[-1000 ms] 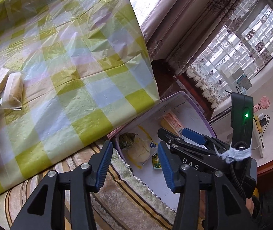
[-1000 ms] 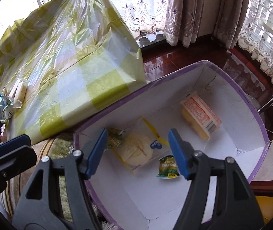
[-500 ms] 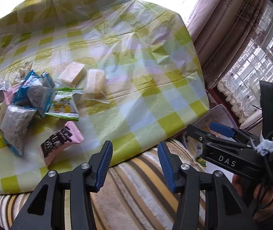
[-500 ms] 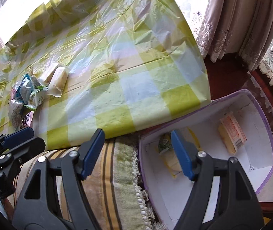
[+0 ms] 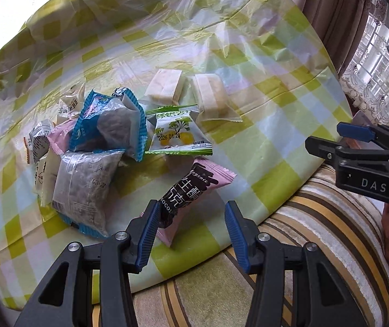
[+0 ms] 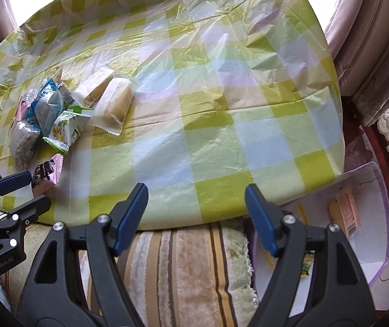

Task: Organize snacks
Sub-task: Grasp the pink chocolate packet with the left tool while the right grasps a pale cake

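A heap of wrapped snacks lies on the checked tablecloth (image 5: 249, 87): blue packets (image 5: 107, 125), a green lemon packet (image 5: 178, 133), two pale cake packets (image 5: 212, 98) and a pink chocolate bar packet (image 5: 191, 188). My left gripper (image 5: 191, 223) hangs open just in front of the pink packet, whose near end lies by the left fingertip, unpressed. My right gripper (image 6: 196, 199) is empty over the cloth's front edge, its jaws opening. It also shows at the right of the left wrist view, right gripper (image 5: 331, 139). The heap (image 6: 55, 120) lies far left of it.
A white box with a purple rim (image 6: 382, 190) stands low at the right and holds a yellow packet (image 6: 344, 212) and a small green one (image 6: 307, 265). A striped rug (image 6: 183, 272) lies below the cloth. Curtains (image 6: 371, 41) hang at the right.
Both grippers have swung left, away from the box and over to the table. The snack heap has come into view before the left gripper. The right jaws stand wider.
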